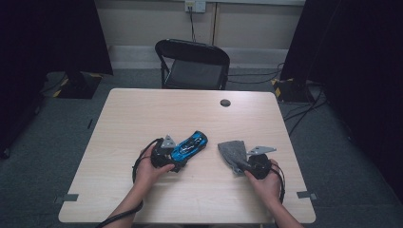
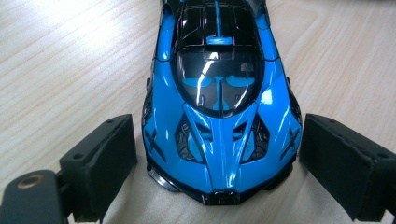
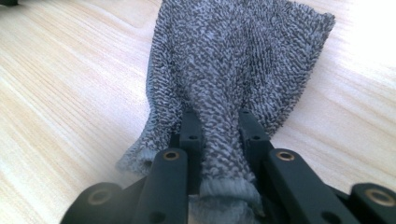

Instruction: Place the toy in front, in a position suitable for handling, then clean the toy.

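Observation:
A blue and black toy car lies on the light wooden table, angled toward the far right. My left gripper holds its near end. In the left gripper view the two black jaws flank the car, pads against its sides, with the gripper set wide. To the right a grey terry cloth lies bunched on the table. My right gripper is shut on the cloth's near edge. In the right gripper view the cloth is pinched between the narrow jaws of the gripper and fans out beyond them.
A small dark round disc sits near the table's far edge. A black folding chair stands behind the table. Dark curtains and cables line the floor at both sides.

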{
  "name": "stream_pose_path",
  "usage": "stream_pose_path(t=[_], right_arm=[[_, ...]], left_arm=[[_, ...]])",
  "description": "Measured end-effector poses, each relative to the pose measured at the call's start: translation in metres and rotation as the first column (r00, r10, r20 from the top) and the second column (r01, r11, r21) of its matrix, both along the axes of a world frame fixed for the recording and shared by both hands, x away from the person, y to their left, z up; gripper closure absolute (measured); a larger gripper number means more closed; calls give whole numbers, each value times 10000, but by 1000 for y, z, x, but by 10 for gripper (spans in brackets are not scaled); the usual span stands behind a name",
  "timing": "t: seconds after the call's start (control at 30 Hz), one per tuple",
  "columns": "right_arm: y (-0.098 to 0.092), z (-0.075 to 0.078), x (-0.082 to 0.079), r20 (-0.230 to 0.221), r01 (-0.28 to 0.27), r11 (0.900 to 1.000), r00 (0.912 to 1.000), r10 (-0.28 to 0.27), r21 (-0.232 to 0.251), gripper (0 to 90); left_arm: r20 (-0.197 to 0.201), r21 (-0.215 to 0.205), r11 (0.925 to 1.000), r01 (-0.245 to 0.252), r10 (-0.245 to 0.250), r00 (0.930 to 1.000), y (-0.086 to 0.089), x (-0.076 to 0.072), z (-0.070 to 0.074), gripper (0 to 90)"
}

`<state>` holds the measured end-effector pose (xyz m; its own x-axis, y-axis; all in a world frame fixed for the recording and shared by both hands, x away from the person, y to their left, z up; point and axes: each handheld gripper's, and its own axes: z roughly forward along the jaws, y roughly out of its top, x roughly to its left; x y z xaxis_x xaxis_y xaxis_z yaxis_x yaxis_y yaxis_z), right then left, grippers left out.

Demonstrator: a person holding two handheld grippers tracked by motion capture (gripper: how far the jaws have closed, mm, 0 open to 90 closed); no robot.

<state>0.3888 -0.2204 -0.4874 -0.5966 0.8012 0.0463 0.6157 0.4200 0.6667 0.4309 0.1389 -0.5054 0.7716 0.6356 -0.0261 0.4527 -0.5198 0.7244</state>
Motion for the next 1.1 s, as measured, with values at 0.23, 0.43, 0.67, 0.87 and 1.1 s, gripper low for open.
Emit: stream_pose_path(t=[0.23,0.43,0.67,0.87,1.1], right_arm=[[-7,6,4,-113,-49,9994,9999,53,353,772],[-13,15,4,-18,-67,9978,10000,68,664,772],[-12,23,3,113,-424,9948,9991,415,928,772],[-7,26,4,102,-624,9932,9980,617,983,772],[4,33,6,230,-1046,9889,9944,1028,1054,772]], left_arm=[[-5,-4,10000,26,-26,10000,0,0,0,104],[-6,-6,10000,20,-20,10000,0,0,0,104],[-7,-5,10000,26,-26,10000,0,0,0,104],[-6,-4,10000,21,-21,10000,0,0,0,104],[-3,-4,10000,23,-23,10000,0,0,0,104]])
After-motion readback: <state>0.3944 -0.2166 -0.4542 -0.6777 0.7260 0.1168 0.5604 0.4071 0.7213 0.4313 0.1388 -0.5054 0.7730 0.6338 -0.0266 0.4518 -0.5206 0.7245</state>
